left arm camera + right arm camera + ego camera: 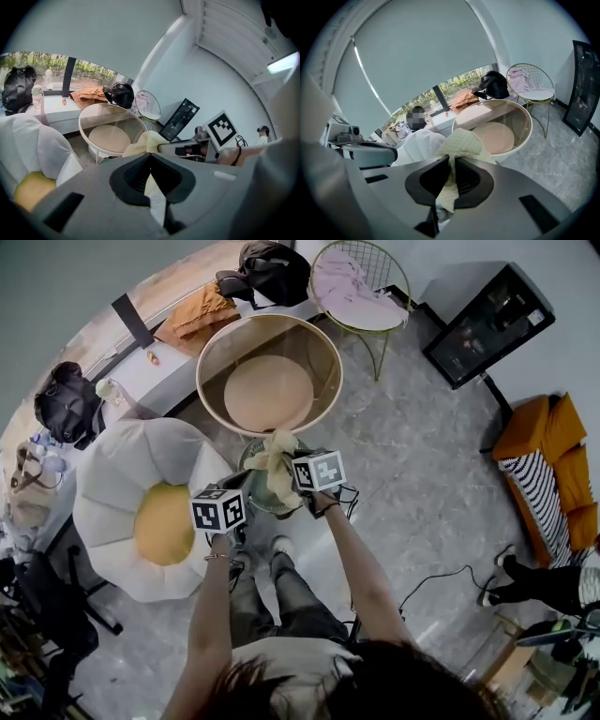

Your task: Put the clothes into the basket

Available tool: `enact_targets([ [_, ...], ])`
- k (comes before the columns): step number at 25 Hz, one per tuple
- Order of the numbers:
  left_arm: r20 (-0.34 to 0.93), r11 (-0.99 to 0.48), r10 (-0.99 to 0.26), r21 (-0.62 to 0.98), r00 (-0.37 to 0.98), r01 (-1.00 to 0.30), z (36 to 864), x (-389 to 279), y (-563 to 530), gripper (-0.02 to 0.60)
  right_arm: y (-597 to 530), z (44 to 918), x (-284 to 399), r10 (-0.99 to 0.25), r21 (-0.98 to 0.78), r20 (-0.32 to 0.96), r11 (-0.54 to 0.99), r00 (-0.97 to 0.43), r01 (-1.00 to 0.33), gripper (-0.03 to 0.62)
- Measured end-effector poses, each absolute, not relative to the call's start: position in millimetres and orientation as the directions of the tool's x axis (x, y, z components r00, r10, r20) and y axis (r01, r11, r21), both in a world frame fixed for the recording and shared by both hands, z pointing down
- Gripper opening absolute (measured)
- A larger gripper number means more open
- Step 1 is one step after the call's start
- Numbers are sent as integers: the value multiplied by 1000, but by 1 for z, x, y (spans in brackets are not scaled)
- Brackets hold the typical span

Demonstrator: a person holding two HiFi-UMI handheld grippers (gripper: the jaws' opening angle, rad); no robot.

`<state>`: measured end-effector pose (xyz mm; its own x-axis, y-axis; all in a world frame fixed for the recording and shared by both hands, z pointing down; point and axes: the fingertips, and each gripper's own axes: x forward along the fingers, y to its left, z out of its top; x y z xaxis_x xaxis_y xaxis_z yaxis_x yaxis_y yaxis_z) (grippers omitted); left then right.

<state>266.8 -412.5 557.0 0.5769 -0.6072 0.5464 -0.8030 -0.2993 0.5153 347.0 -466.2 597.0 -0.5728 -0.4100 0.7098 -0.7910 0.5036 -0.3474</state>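
Both tools are clamped on one pale yellow cloth (pixel 273 461). On the left gripper (pixel 149 158) the jaws are closed together and a cloth edge is pinched between them. On the right gripper (pixel 451 161) the jaws are closed on a fold of the same cloth, and the rest is bunched beyond the tips. In the head view the cloth is held up between the two grippers, over a dark round basket (pixel 265 510) on the floor, just near of the round glass-topped table (pixel 269 371). Contact between cloth and basket cannot be told. A white petal-shaped seat (pixel 112 484) is seen to the left. A pink garment (pixel 352 287) is draped on the far wire chair (pixel 375 259), and an orange garment (pixel 197 310) lies on the far ledge.
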Motion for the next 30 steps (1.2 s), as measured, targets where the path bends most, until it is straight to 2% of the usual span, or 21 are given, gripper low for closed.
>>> enact_targets([
  [22,616,-248,-522,551,589,-797,629,282,-420,11,-475,686,347,-290,-362,783,506,-550,-783,26],
  [30,621,-255,-525,538,582,-803,672,274,-432,11,-475,743,340,-242,-382,799,502,-550,-776,26],
])
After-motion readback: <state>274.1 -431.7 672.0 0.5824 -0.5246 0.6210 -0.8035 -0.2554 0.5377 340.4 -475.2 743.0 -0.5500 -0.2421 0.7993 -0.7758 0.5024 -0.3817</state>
